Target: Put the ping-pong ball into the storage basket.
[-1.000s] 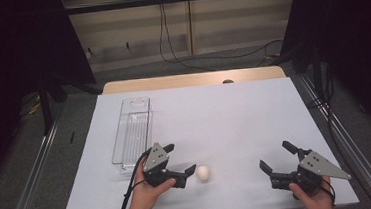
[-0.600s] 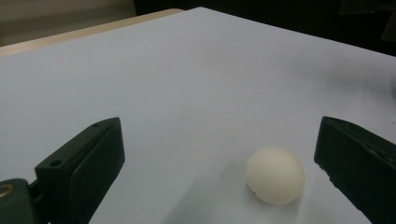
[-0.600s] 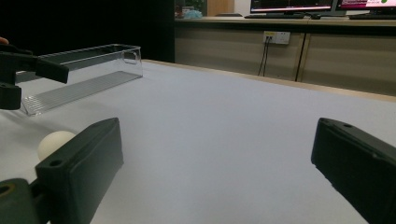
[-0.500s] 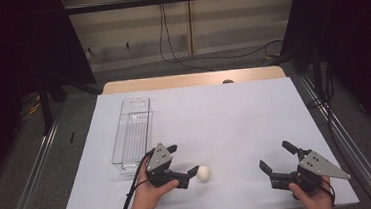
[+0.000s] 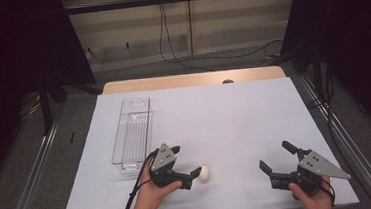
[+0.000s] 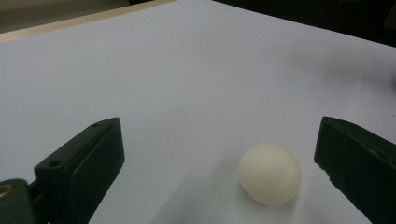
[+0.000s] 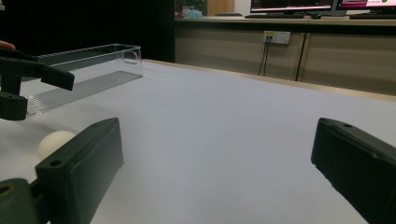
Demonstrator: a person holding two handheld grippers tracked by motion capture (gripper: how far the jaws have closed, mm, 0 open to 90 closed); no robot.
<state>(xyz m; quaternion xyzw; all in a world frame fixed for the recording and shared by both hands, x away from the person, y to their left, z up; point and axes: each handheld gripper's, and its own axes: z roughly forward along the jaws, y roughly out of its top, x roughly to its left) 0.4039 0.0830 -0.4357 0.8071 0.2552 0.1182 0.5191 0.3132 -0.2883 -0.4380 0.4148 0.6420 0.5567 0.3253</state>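
The egg (image 5: 204, 173) lies on the white table (image 5: 225, 121), between the wide-open jaws of the left gripper (image 5: 185, 160) (nearer one jaw, touching neither). A clear tray (image 5: 132, 134) stands just beyond that gripper. The right gripper (image 5: 275, 156), also wide and empty, rests well apart at the table's near edge.
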